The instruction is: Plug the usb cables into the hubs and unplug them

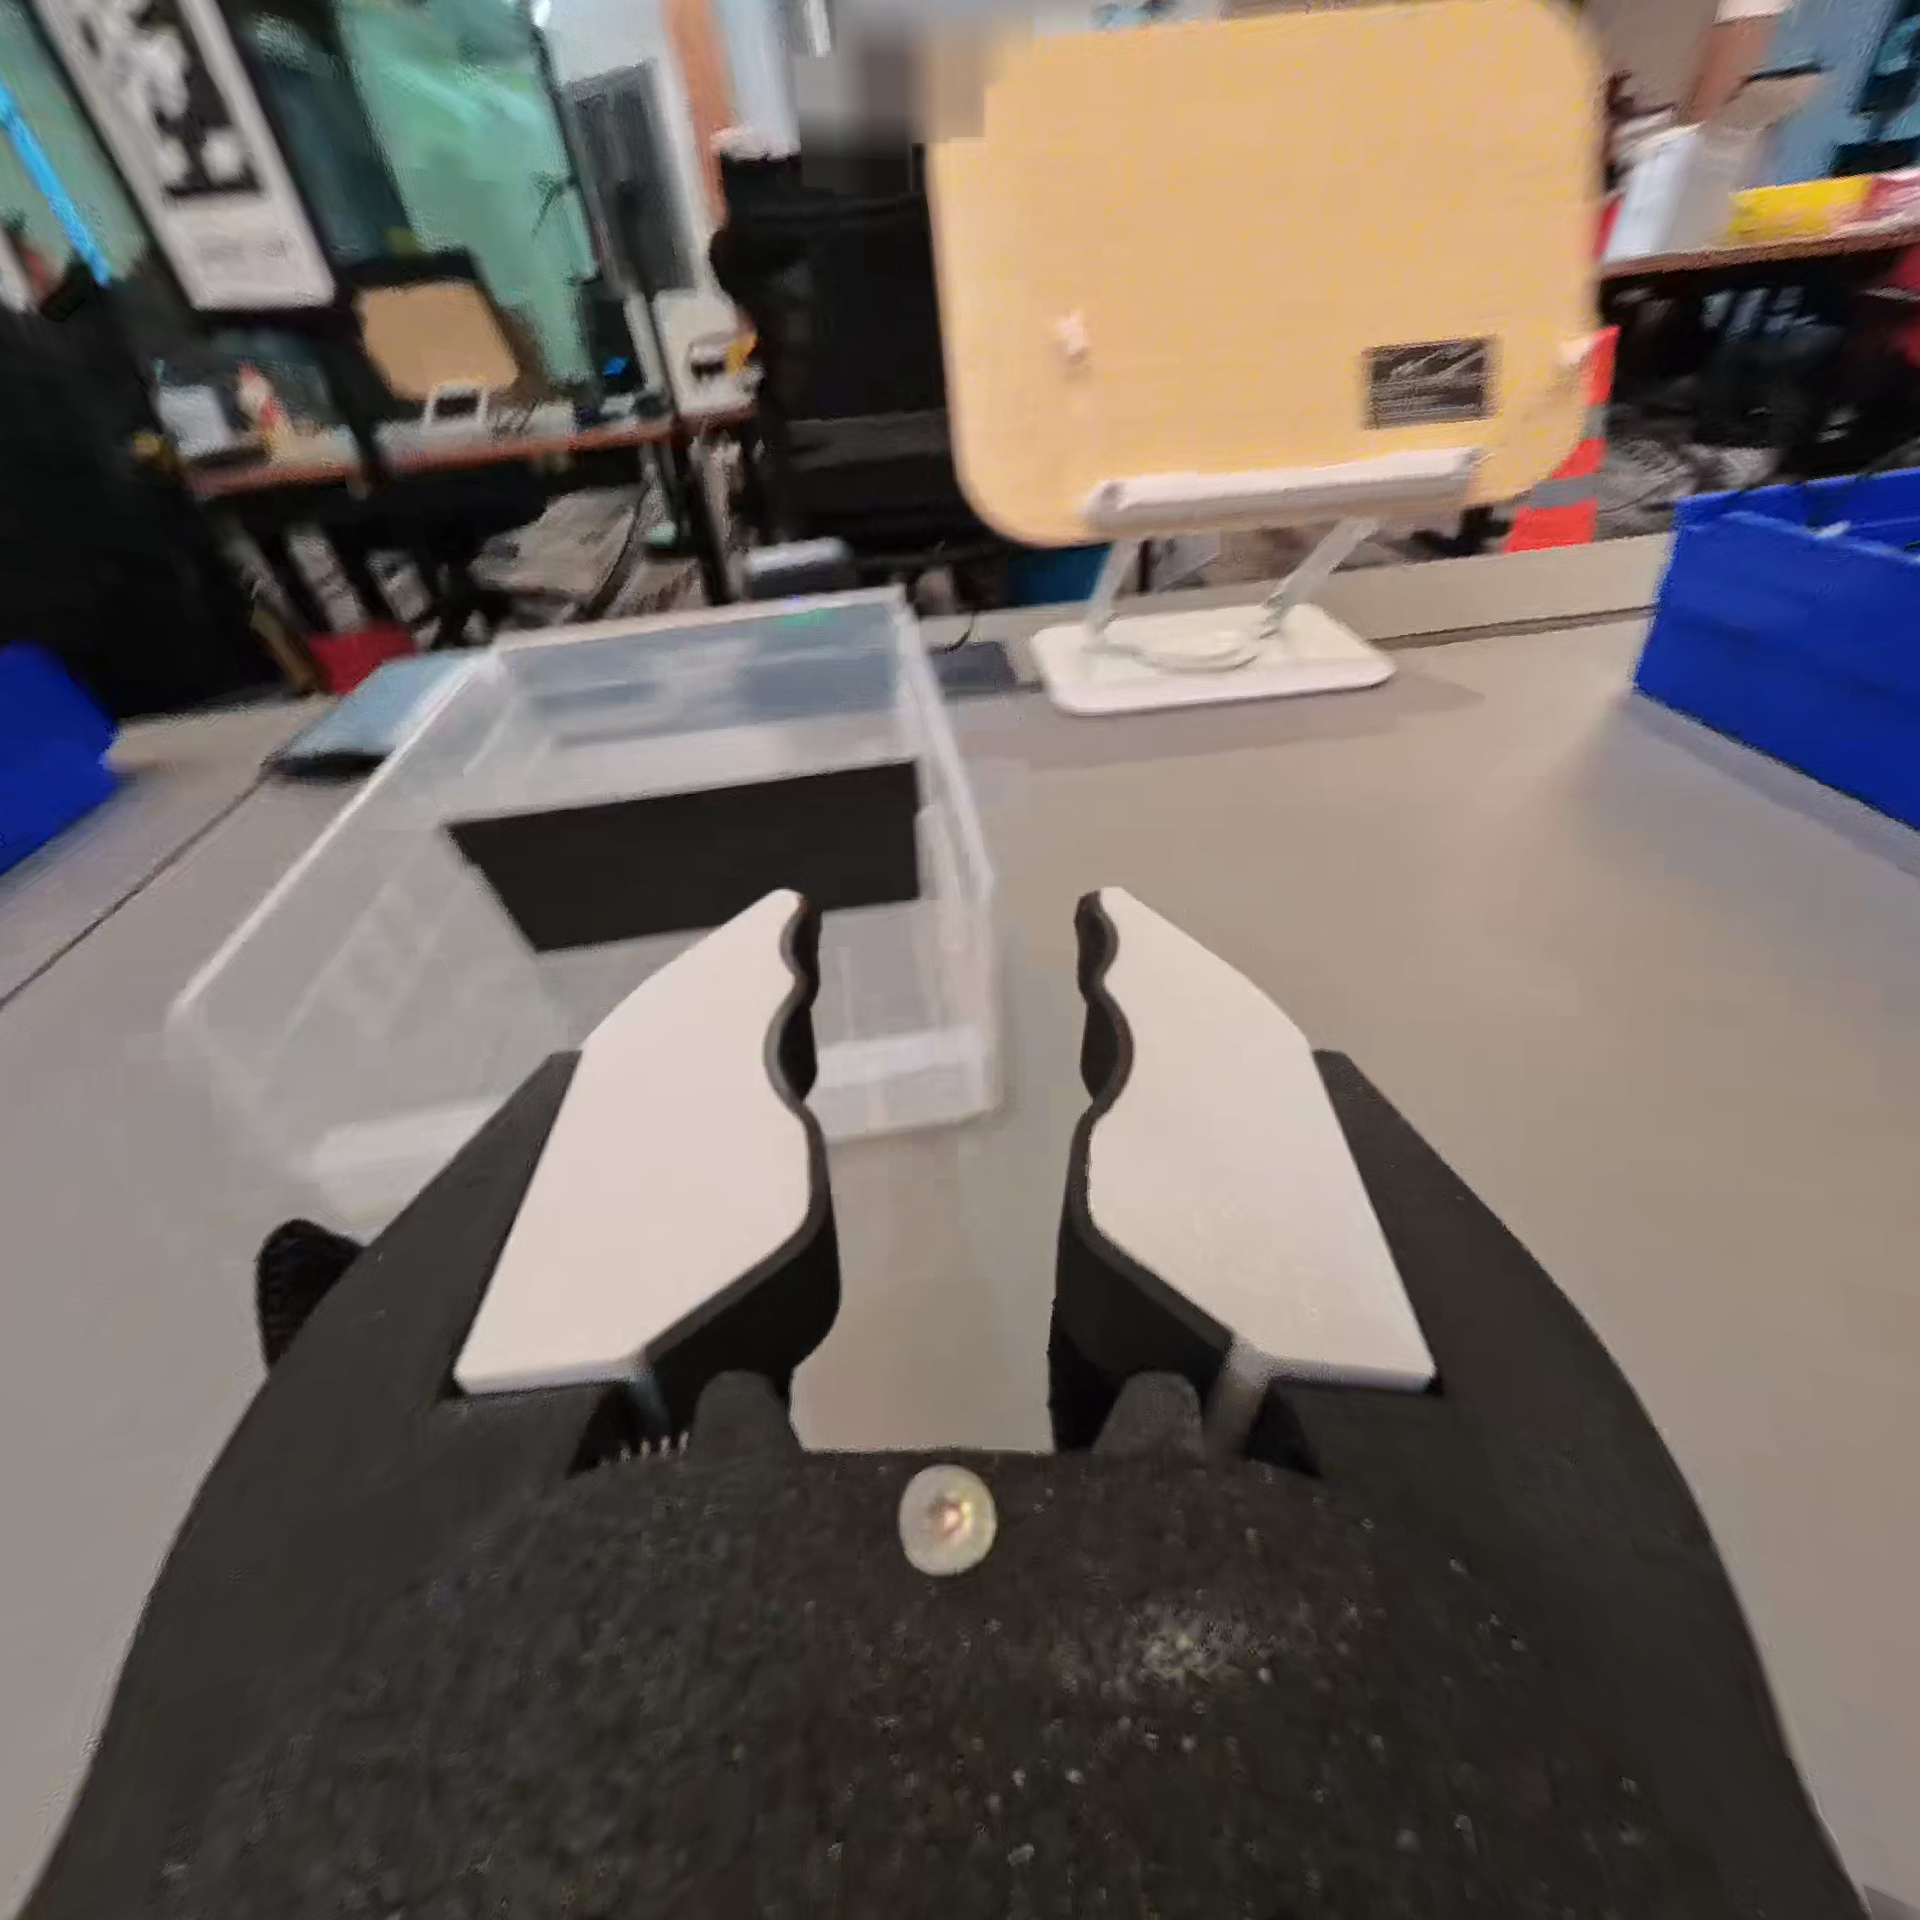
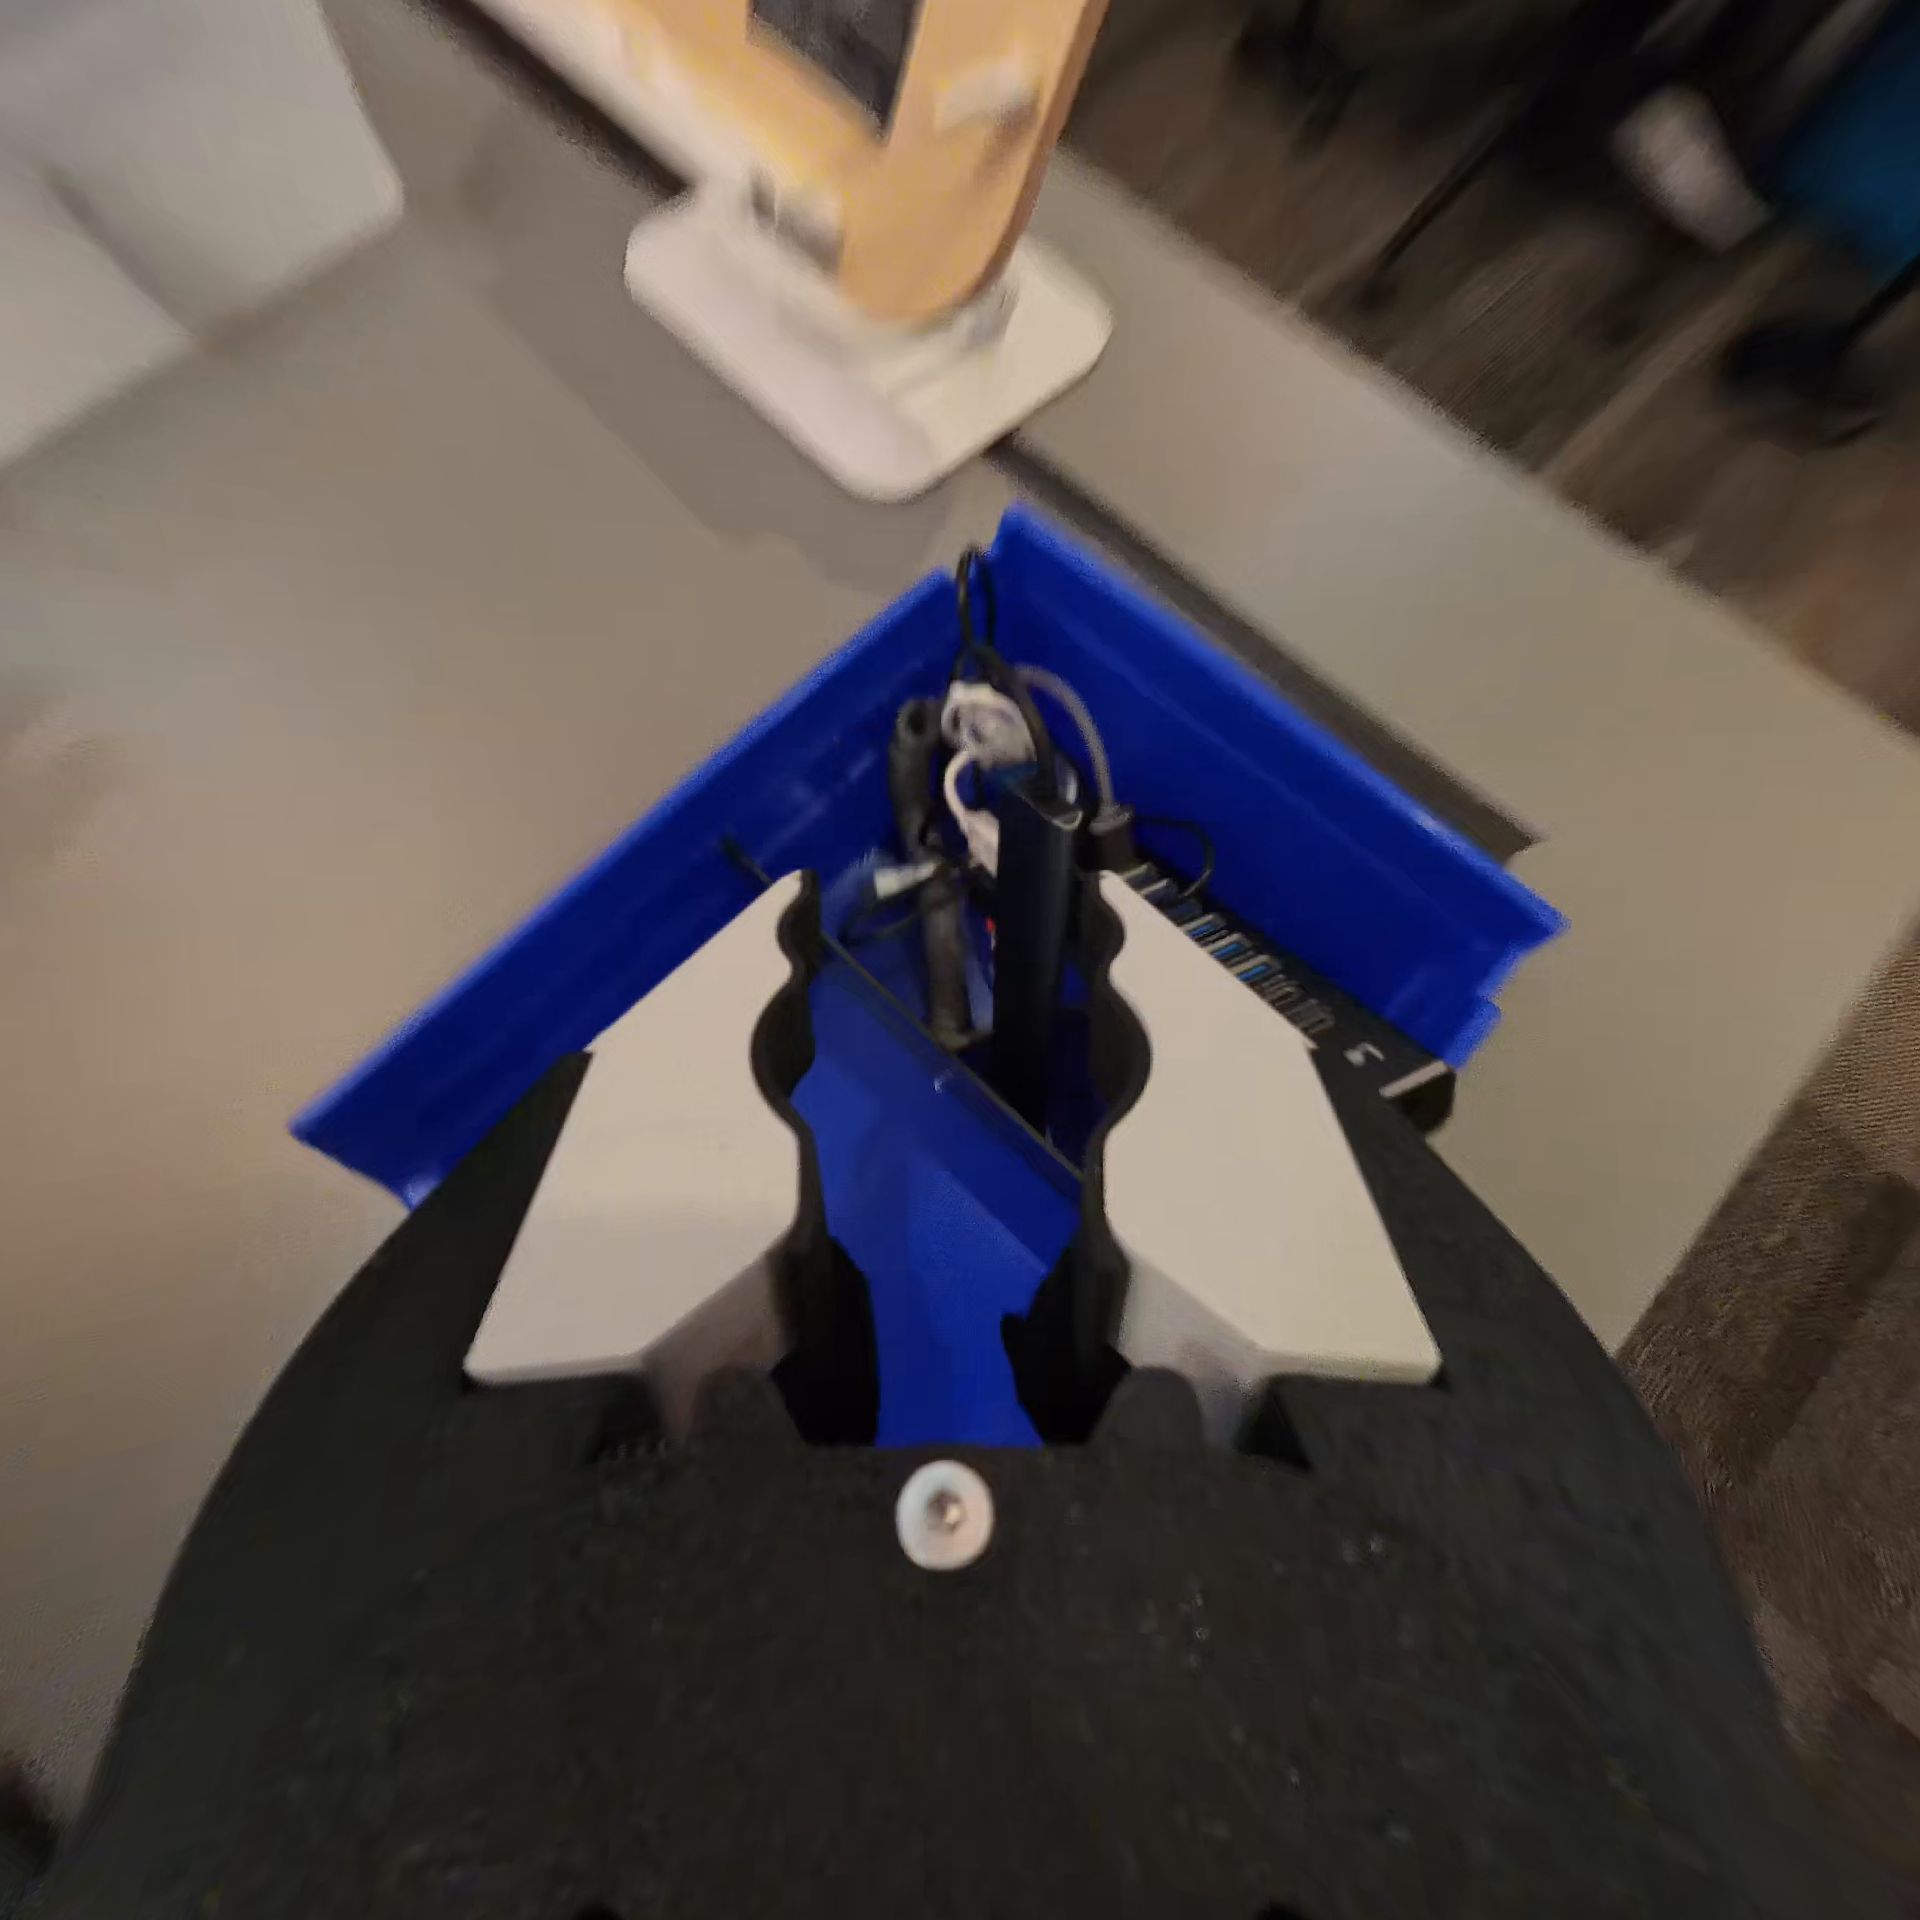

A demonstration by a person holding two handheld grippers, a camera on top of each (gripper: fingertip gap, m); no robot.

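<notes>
My right gripper (image 2: pixel 948 935) hung open over the blue bin (image 2: pixel 665 914); the black hub (image 2: pixel 1034 935) stood upright just ahead. My left gripper (image 1: pixel 943 925) was open, farther off.

Even, diffuse indoor light, soft glare on the grey table (image 1: pixel 1351 935), faint shadows, wide-angle bending at the edges, motion blur across the background in both views, sharpest on the near gripper bodies, blue bin (image 2: pixel 1247 748) contents smeared.
</notes>
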